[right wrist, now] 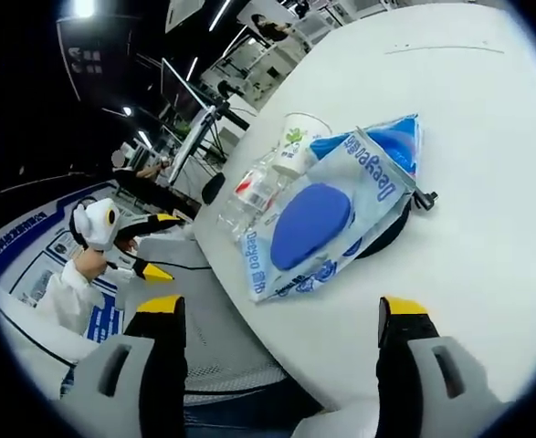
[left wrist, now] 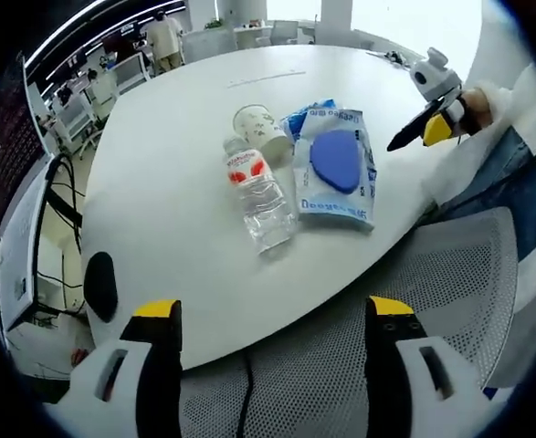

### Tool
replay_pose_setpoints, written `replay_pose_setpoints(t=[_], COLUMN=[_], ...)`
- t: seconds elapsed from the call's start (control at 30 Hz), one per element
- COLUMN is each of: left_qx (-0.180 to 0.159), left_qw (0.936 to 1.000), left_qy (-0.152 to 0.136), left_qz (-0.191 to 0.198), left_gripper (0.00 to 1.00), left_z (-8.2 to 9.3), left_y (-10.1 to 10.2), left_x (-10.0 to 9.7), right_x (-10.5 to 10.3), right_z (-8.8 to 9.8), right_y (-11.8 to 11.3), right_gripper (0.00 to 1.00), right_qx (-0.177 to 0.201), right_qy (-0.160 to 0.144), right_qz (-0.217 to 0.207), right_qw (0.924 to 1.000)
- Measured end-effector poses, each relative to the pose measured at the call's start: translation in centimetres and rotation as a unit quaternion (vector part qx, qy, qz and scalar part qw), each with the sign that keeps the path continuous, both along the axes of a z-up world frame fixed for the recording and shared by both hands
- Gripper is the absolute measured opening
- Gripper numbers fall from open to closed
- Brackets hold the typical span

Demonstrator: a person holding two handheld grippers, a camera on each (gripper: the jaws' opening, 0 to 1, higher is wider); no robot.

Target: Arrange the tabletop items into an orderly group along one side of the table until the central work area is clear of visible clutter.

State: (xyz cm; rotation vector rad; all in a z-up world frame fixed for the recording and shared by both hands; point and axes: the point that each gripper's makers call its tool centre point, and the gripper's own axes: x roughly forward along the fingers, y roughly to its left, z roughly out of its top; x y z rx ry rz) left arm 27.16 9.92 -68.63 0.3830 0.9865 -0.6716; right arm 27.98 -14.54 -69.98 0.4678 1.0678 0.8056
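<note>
The items lie grouped near one edge of the white round table (left wrist: 176, 182). In the left gripper view, a clear water bottle (left wrist: 258, 190) with a red label lies on its side at centre. A white paper cup (left wrist: 260, 128) lies tipped over at 12 o'clock of the bottle, touching it or just beside it. A plastic packet (left wrist: 338, 166) with a blue oval pad inside lies just beside the bottle at 3 o'clock. A mesh chair (left wrist: 341, 338) stands below the table edge.

The left gripper (left wrist: 277, 319) hangs at 6 o'clock of its view, clear of the table, jaws wide and empty. The right gripper (right wrist: 281, 315) sits at 6 o'clock of its own view, jaws wide and empty, with the packet (right wrist: 327, 219) near, straight ahead. In that view the cup (right wrist: 297, 141) and bottle (right wrist: 249, 196) lie beyond the packet at 11 o'clock, and a dark object of uncertain kind protrudes from under the packet at 3 o'clock.

Judged step: the group is formed at the side; the central area appears bare. Tidying remains. The next move likely calls for closing on the cup or bottle and standing it upright. The bottle may roll when touched.
</note>
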Motion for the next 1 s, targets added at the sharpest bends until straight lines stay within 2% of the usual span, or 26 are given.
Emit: replay_pose_setpoints(t=[0.27,0.4,0.7,0.83,1.0], left_qx=[-0.004,-0.040,-0.072,-0.097,-0.151], left_qw=[0.9999,0.9979,0.9940,0.9889,0.9743], left_qy=[0.004,-0.001,-0.001,-0.004,-0.013], left_qz=[0.012,0.050,0.082,0.112,0.167], left_gripper=[0.80,0.79,0.78,0.77,0.76], left_z=[-0.5,-0.3,-0.9,-0.9,-0.5], left_y=[0.2,-0.5,-1.1,-1.4,-2.0], left_x=[0.0,0.5,0.0,-0.2,-0.1], right_x=[-0.3,-0.1,0.4,0.4,0.4], right_z=[-0.2,-0.2,-0.1,-0.1,0.0], right_y=[0.3,0.3,0.0,0.0,0.1], right_gripper=[0.85,0.85,0.84,0.83,0.83], right_qx=[-0.011,-0.011,-0.012,-0.019,-0.026], right_qy=[-0.007,-0.013,-0.018,-0.031,-0.046], right_qz=[0.014,0.014,0.008,0.017,0.027], right_qw=[0.9998,0.9998,0.9997,0.9992,0.9982])
